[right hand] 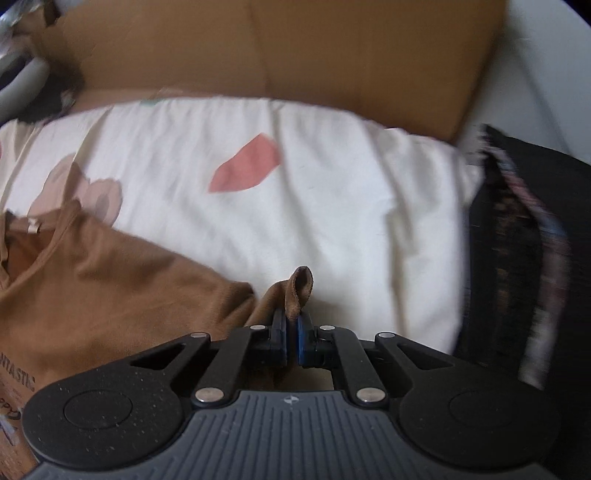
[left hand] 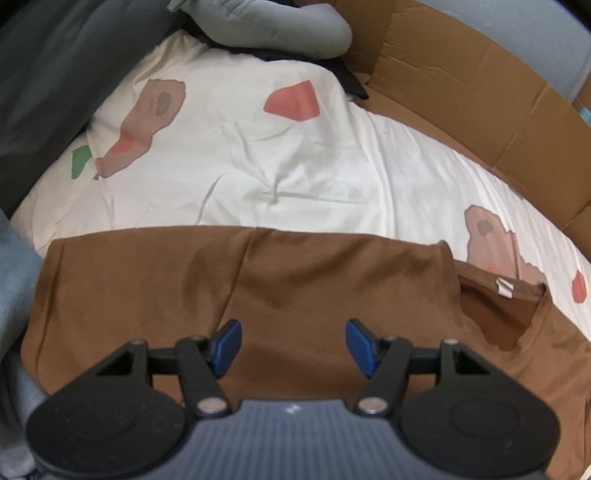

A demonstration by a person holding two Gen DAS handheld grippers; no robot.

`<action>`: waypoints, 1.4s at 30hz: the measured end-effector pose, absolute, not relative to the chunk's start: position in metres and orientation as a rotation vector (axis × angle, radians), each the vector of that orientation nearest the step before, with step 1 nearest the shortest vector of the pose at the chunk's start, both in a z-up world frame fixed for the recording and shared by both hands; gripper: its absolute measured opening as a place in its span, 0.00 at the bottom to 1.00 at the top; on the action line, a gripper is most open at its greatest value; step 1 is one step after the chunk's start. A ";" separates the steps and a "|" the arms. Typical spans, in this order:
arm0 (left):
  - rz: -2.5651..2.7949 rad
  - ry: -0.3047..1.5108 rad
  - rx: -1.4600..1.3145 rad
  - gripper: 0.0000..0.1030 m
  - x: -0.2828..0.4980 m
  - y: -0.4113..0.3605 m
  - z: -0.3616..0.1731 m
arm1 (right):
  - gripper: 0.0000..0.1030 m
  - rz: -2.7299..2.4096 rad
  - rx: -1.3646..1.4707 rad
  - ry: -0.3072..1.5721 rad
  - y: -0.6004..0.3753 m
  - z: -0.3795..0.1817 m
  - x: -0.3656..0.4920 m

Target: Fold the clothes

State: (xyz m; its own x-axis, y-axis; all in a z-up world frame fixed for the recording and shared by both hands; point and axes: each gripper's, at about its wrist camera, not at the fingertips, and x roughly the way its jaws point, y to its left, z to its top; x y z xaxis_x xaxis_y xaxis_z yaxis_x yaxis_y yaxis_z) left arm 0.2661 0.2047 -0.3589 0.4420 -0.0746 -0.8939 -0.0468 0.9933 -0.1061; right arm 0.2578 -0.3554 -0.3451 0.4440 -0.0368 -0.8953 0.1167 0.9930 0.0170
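Cream bedding (left hand: 303, 177) printed with pale brown, pink and green patches covers the bed beneath my hands, and flattened brown cardboard (left hand: 480, 99) stands along its far edge. A grey-blue padded bundle (left hand: 280, 29) lies at the far end in the left wrist view, and a dark patterned cloth (right hand: 524, 251) lies to the right in the right wrist view.

On the bedding lies the brown cotton T-shirt (left hand: 258, 288), spread mostly flat, with its neckline and a small pale label towards the right in the left wrist view. Printed lettering shows on it at the lower left of the right wrist view.

My left hand-held gripper (left hand: 293, 345) hangs over the shirt's middle with its blue pads (left hand: 227, 347) spread wide, nothing between them. My right hand-held gripper (right hand: 291, 341) is pressed together on a fold of the shirt's edge, and a small loop of brown cloth sticks up above the pads.
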 end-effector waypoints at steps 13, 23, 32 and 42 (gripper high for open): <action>-0.045 1.124 -0.135 0.63 0.261 0.196 -0.367 | 0.03 -0.248 0.163 1.089 -0.396 -0.281 0.208; -0.051 1.110 -0.129 0.63 0.259 0.191 -0.366 | 0.03 -0.299 0.137 1.104 -0.395 -0.230 0.175; -0.057 1.115 -0.118 0.63 0.258 0.188 -0.368 | 0.03 -0.325 0.143 1.117 -0.395 -0.213 0.166; -0.036 1.109 -0.080 0.63 0.263 0.195 -0.367 | 0.06 -0.382 0.010 1.215 -0.400 -0.282 0.176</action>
